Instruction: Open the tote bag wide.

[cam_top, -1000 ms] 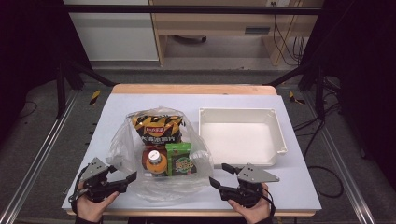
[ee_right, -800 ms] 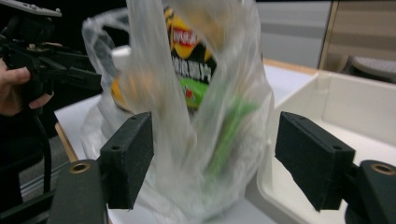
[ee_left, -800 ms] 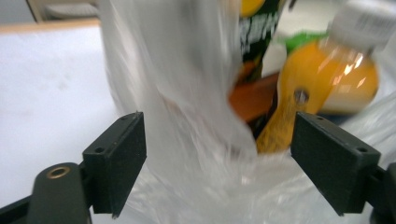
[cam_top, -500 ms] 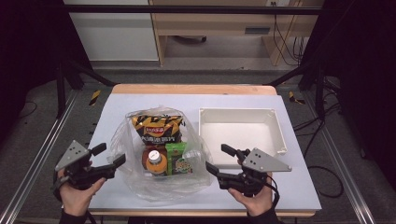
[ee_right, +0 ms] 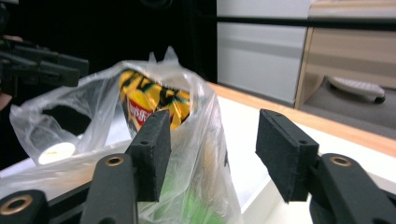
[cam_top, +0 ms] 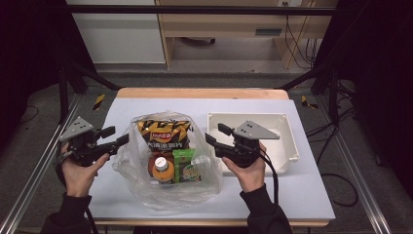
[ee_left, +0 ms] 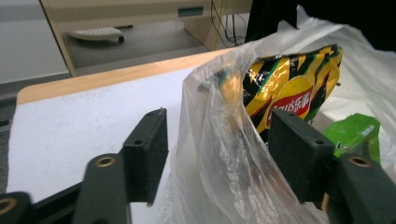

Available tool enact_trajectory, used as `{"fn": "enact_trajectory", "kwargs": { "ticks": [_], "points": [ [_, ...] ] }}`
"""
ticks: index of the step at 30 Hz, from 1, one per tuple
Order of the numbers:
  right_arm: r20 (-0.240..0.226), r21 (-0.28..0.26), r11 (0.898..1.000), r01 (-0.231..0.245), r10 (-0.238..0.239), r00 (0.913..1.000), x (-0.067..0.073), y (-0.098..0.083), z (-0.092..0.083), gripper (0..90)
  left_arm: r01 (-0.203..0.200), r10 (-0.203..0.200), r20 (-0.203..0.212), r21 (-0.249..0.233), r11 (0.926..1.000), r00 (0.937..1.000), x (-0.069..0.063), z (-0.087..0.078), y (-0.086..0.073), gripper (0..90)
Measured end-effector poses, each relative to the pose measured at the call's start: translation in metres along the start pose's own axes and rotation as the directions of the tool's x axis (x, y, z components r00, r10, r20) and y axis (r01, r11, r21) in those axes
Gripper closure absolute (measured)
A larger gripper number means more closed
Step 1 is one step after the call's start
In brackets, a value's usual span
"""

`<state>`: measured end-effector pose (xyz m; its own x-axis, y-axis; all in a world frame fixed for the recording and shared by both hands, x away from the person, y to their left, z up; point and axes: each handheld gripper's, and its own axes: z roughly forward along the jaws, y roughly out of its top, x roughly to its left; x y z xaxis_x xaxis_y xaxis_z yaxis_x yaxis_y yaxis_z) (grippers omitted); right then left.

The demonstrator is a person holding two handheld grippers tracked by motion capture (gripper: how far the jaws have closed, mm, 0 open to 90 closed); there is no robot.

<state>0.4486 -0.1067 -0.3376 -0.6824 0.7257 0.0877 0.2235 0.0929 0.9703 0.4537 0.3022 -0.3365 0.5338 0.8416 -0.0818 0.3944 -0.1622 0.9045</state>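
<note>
Plastic bag (cam_top: 168, 168) on bench (cam_top: 302, 195), beside white tray (cam_top: 287, 141) | your left gripper (cam_top: 116, 137) closing, film between jaws, pads off | your right gripper (cam_top: 215, 135) closing on bag edge, unclamped | risk: thin film slips or tears; chips (cam_top: 163, 134), bottle (cam_top: 162, 168) spill.

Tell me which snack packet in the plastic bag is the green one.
The small green packet, lying beside the orange-capped bottle at the near end of the clear plastic bag. The bigger chip bag behind it is yellow and black.
</note>
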Motion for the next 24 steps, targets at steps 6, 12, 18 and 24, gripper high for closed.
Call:
{"fn": "enact_trajectory", "kwargs": {
  "ticks": [6, 12, 18, 24],
  "points": [
    [-0.011, 0.064, 0.998, 0.024, -0.023, 0.9997, 0.005, -0.007, 0.019, 48.9, 0.012, -0.014, 0.034, 0.050, 0.9987, 0.9993, 0.005, 0.014, -0.010, 50.6],
    [-0.015, 0.128, 0.991, 0.034, -0.032, 0.9994, 0.008, -0.021, 0.032, 48.5, 0.018, -0.021, 0.045, 0.058, 0.9982, 0.9988, 0.006, 0.022, -0.016, 47.8],
    [-0.023, 0.162, 0.986, 0.034, -0.031, 0.9993, 0.008, -0.033, 0.039, 55.9, -0.006, 0.004, 0.027, 0.073, 0.9973, 0.9996, -0.001, 0.031, -0.014, 52.3],
    [-0.021, 0.205, 0.977, 0.060, -0.057, 0.9981, 0.011, -0.041, 0.043, 76.3, -0.016, 0.016, -0.001, 0.072, 0.9972, 0.9999, 0.000, 0.034, -0.017, 81.9]
  ]
}}
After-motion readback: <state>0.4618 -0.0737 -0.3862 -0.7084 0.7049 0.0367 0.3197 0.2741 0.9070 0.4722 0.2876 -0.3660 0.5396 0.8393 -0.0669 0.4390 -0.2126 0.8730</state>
